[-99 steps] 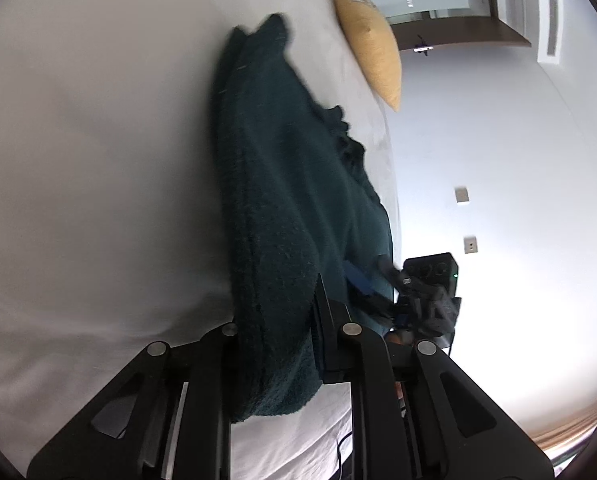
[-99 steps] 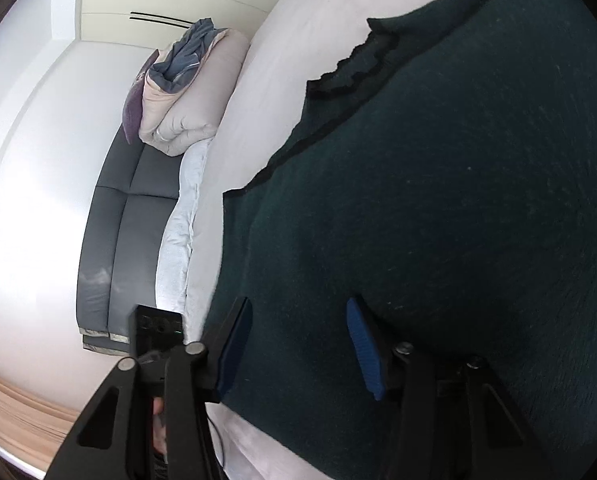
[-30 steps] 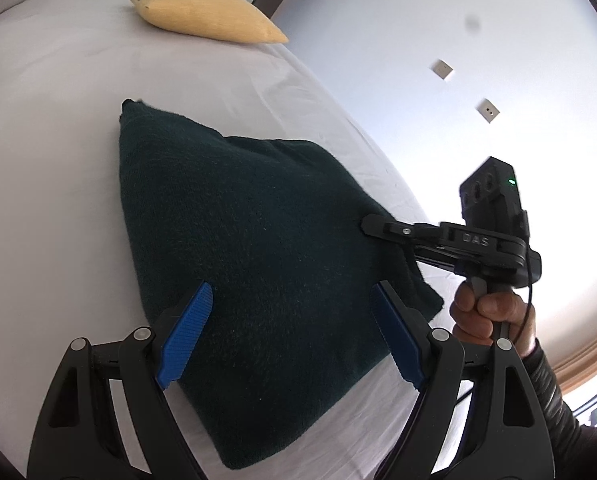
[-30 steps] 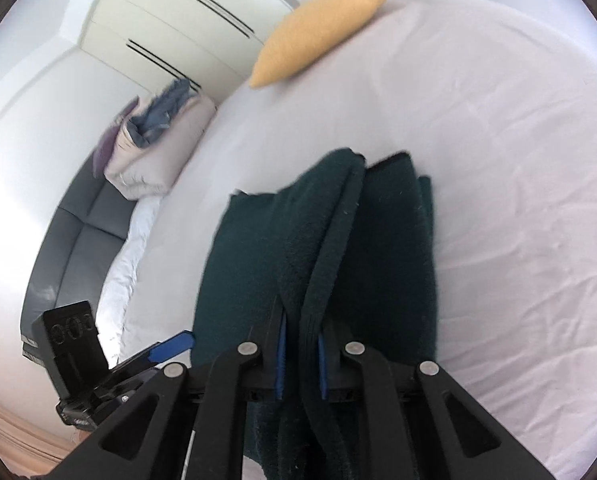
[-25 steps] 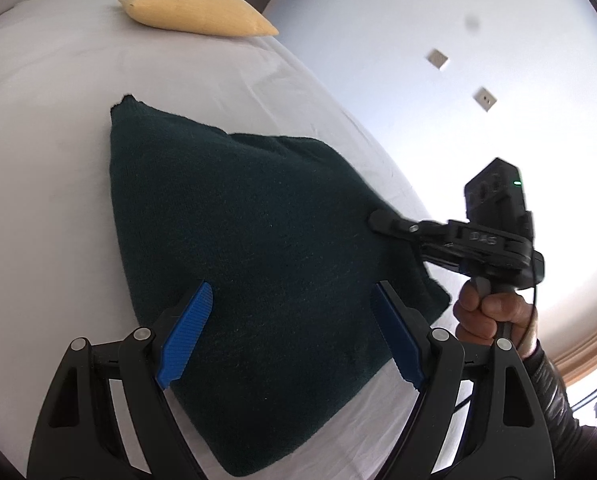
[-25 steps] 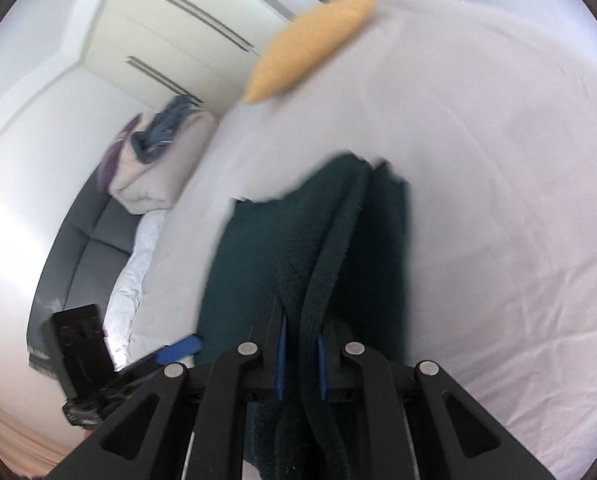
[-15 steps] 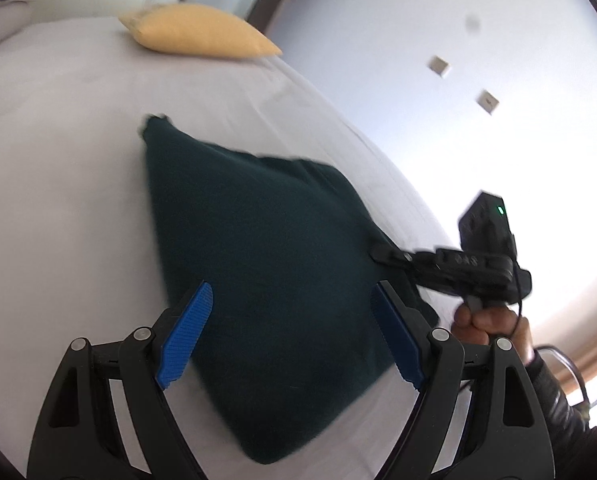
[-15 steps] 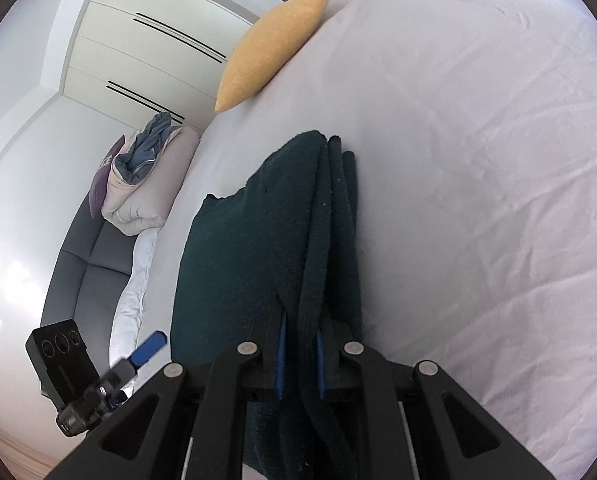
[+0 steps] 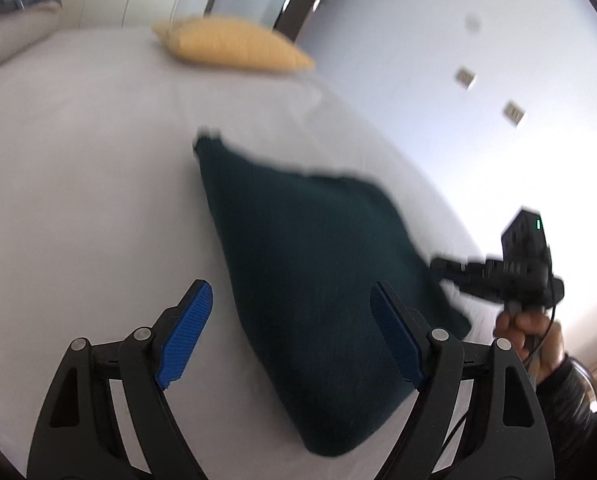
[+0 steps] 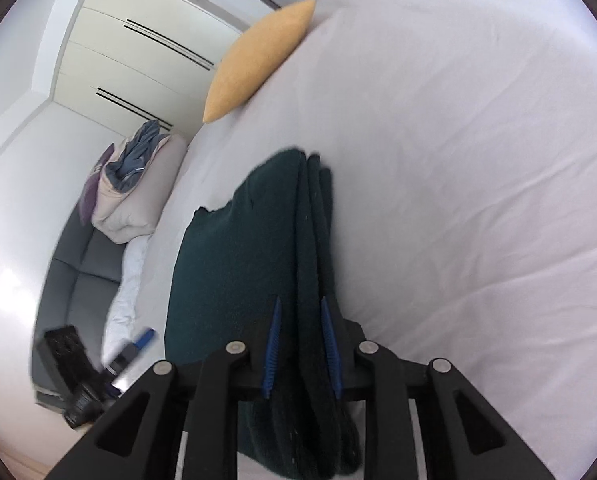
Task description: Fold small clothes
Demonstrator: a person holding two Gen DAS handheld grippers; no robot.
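While the folded green garment (image 9: 314, 280) lay on the white bed (image 9: 78, 200), the left gripper (image 9: 290, 340) hovered above its near edge with the blue pads (image 9: 184, 332) spread wide and nothing between them; one pad stood over bare sheet, the other over the cloth. The right gripper (image 10: 300, 344) was nearly closed, its pads (image 10: 272, 344) pinching the stacked layers at the garment's edge, which ran up between the fingers as several parallel folds. In the left view the same gripper (image 9: 454, 268) met the garment's right corner, a hand (image 9: 526, 336) wrapped around its handle below. The picture was blurred there, so the exact contact could not be made out. A yellow pillow (image 9: 234, 48) sat at the far end of the bed, well apart from the garment. Beyond the bed's left side were a grey sofa (image 10: 70, 276) and a heap of bedding (image 10: 126, 192).
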